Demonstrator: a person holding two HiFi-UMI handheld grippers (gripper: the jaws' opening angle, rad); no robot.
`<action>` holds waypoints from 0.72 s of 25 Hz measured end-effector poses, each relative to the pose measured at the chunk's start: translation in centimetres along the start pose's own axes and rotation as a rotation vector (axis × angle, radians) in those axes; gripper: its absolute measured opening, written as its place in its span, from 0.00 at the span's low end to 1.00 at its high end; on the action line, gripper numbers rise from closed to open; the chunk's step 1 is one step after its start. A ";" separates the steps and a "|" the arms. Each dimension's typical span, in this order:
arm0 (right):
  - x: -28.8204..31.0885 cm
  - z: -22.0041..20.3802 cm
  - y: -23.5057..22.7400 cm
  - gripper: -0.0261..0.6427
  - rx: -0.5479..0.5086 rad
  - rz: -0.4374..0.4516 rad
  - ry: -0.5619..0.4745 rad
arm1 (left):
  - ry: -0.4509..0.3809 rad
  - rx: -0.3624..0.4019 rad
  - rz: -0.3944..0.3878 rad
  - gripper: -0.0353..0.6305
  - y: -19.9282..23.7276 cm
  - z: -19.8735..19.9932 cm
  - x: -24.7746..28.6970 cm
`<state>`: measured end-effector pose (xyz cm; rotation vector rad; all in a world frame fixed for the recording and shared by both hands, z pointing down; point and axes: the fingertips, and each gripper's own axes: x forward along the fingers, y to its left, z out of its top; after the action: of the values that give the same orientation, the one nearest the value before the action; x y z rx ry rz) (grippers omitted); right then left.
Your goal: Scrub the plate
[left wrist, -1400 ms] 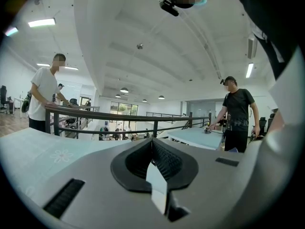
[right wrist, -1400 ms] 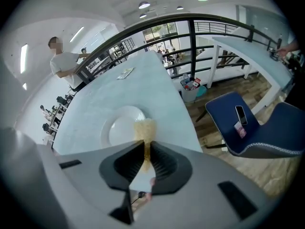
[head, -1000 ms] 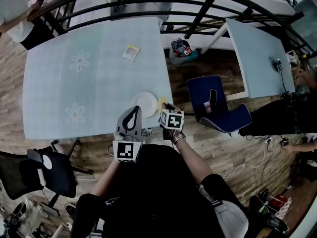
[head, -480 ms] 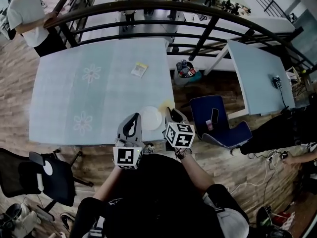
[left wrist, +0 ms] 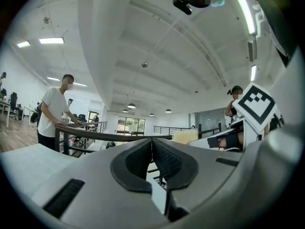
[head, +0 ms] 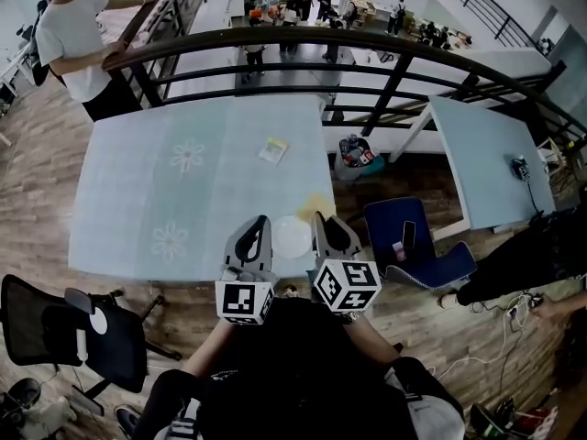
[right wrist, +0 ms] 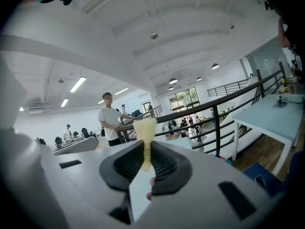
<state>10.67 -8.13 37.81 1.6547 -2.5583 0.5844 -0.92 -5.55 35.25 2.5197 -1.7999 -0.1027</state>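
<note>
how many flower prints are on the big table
2. The far flower print sits toward the far side of the table; the near flower print is left of the left gripper. The plate covers a small patch, so another could be hidden.

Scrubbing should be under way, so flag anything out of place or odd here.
Nothing spilled or damaged. The white plate lies flat on the table, close to its near edge. Oddly for scrubbing, the right tool holds the yellow sponge up in the air, off the plate; the left tool is shut and empty.
</note>
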 end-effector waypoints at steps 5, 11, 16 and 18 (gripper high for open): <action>-1.5 1.9 1.6 0.11 -0.078 -0.015 -0.110 | -0.017 0.004 -0.004 0.07 -0.3 0.9 -0.3; -1.9 1.8 2.6 0.11 -0.158 -0.022 -0.164 | -0.039 -0.002 0.006 0.07 -0.7 1.3 -0.7; -2.3 2.2 2.5 0.11 -0.184 -0.032 -0.187 | -0.049 -0.003 0.014 0.07 -0.8 1.4 -0.7; -2.5 2.4 2.5 0.11 -0.194 -0.041 -0.200 | -0.049 -0.005 0.012 0.07 -0.8 1.4 -0.8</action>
<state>9.97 -5.85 34.25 1.7730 -2.6052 0.1677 -0.54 -4.57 33.81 2.5243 -1.8294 -0.1704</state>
